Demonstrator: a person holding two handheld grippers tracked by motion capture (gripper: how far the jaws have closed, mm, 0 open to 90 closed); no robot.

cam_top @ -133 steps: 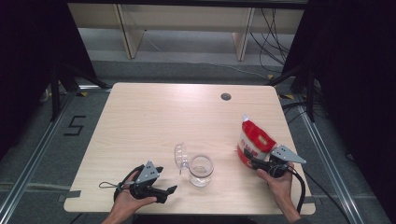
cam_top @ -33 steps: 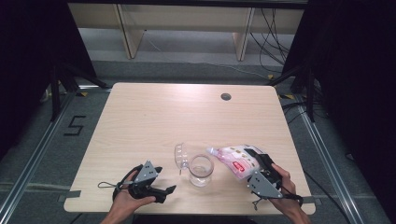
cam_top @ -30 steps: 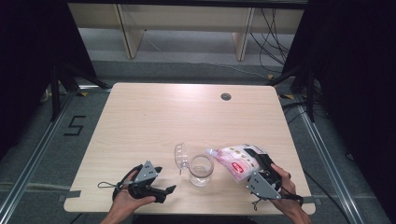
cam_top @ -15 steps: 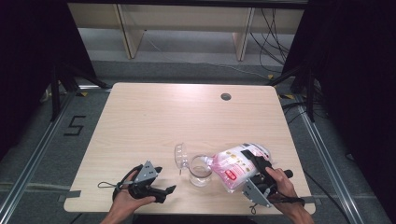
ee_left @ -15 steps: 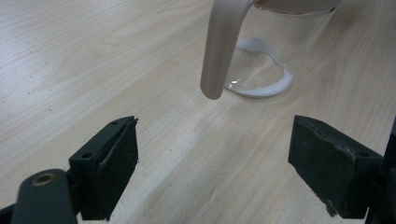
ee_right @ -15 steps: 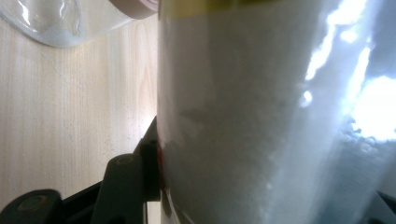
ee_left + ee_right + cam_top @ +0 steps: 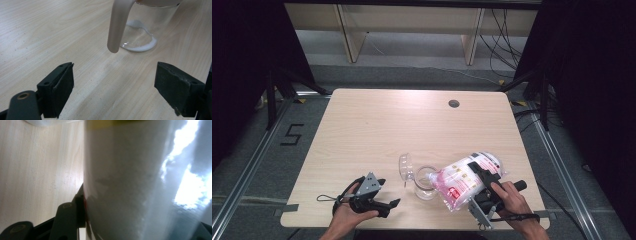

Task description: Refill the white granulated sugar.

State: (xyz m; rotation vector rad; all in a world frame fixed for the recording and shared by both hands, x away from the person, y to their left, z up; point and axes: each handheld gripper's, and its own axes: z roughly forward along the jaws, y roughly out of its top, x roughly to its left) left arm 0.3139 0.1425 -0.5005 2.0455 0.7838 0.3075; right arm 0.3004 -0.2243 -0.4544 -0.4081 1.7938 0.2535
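Right tool [image 7: 482, 172] is clenching the bag [image 7: 462, 180], tipping it mouth-down over the jug [image 7: 424, 182] near the worktop's front edge for pouring; left tool [image 7: 389, 205] is resting released.

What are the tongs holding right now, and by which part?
The right tongs grip the white-and-red bag across its body, tipped over the glass jug. The left tongs are open, holding nothing.

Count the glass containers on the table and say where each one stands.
1: a clear glass jug with a handle, near the table's front edge, between the two grippers. The tilted bag held by the right gripper reaches over it. Its open lid sticks up at its left.
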